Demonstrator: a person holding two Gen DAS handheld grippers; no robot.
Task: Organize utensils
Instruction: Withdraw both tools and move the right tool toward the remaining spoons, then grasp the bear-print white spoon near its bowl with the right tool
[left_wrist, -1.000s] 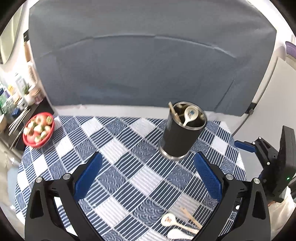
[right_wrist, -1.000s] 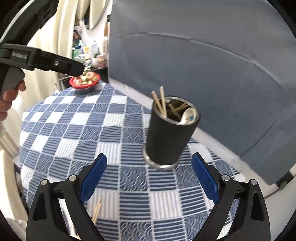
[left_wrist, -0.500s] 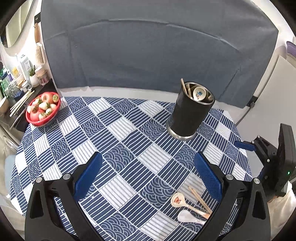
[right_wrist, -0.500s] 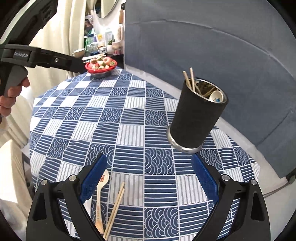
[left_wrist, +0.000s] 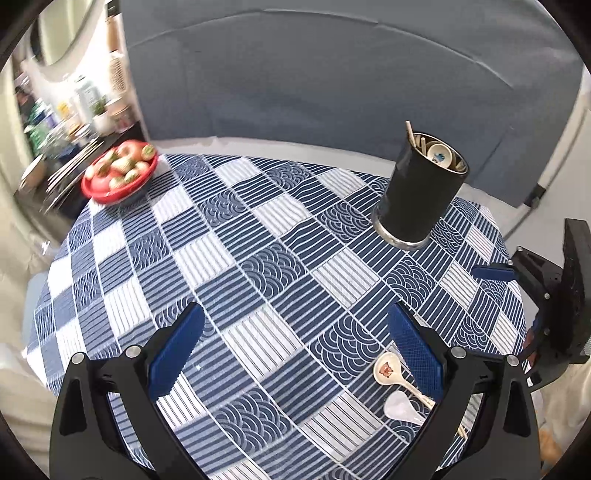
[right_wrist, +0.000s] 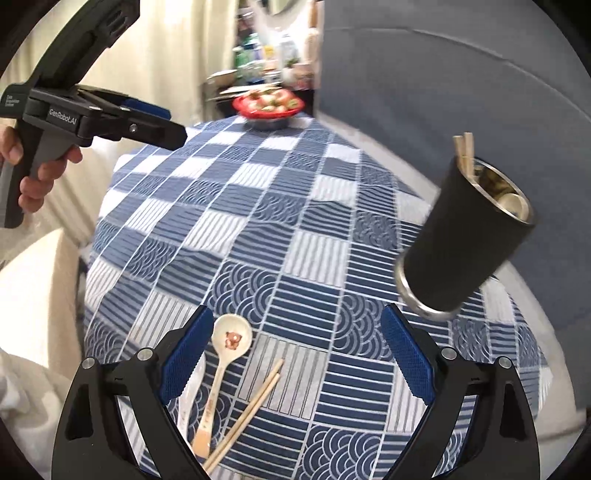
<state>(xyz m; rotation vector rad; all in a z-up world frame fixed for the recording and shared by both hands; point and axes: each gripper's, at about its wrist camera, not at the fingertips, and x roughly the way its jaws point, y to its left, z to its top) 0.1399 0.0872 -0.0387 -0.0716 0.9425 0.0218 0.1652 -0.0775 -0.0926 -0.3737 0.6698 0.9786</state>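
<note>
Both grippers have come lower and closer to the loose utensils since the earlier frames: the spoons and chopsticks, before only at the bottom rim of the views, now sit up betw. the right fingers, and the holder has slid off toward the right side of both views.

Right gripper (right_wrist: 297, 350): fingers wide apart, nothing betw. the pads yet. Just under them lies the printed spoon (right_wrist: 225, 354), its bowl beside the left pad, handle running toward the near edge of the table. Beside it the chopstick pair (right_wrist: 247, 410) lies slanted, and a white spoon (left_wrist: 400, 404) sits next to the printed one, mostly hidden behind the finger in the right view.

Left gripper (left_wrist: 295, 347): fingers also wide, empty, over bare tablecloth (left_wrist: 258, 258) near the front edge.

Progress, my judgement: partly done. The black holder (left_wrist: 421, 199) stands upright near the far right corner of the table and already has inside it some chopsticks and at least one spoon w. a blue print. Left to do: two spoons and one chopstick pair on the cloth near the front right edge. Next pick is probably the printed spoon, as it is closest to the right pads.

Other container: a red bowl (left_wrist: 120, 177) at the far left corner, full of fruit; not part of the job.
</note>
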